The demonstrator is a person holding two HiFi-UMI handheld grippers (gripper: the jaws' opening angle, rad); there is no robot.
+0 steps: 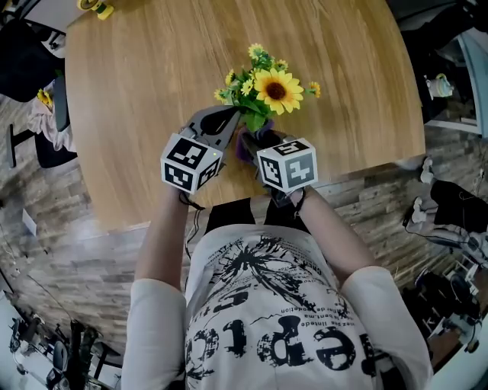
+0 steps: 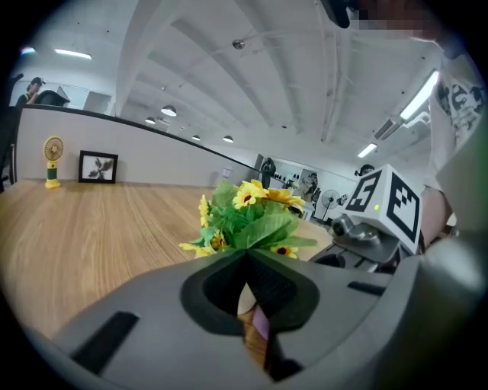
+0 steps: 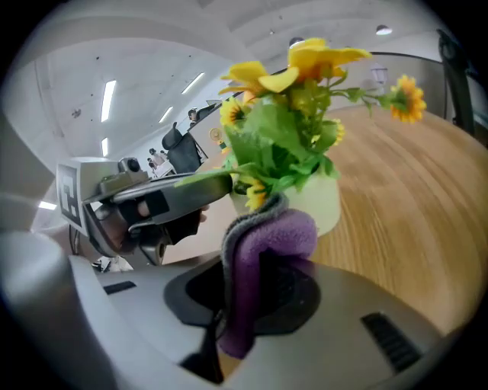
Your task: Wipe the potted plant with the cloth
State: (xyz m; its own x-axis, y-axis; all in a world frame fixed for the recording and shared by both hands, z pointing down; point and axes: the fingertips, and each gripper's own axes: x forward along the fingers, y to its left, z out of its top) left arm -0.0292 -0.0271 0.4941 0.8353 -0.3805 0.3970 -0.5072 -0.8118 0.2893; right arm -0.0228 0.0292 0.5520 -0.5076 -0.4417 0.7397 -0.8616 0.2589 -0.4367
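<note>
A potted plant (image 1: 267, 90) with yellow sunflowers and green leaves stands near the front edge of the round wooden table (image 1: 137, 99). My left gripper (image 1: 232, 116) reaches into the foliage from the left, shut on a green leaf (image 2: 263, 228). In the right gripper view its tip (image 3: 219, 183) shows with the leaf lying along it. My right gripper (image 3: 259, 270) is shut on a purple cloth with a grey edge (image 3: 267, 236). The cloth's fold rests against the pale pot (image 3: 324, 206), below the leaves. From the head view the cloth (image 1: 243, 145) shows between the two grippers.
A small yellow fan (image 1: 96, 7) stands at the table's far edge, and a framed picture (image 2: 98, 166) stands beside the fan (image 2: 52, 160). A black chair (image 1: 23, 61) sits left of the table. The person's body is close against the near edge.
</note>
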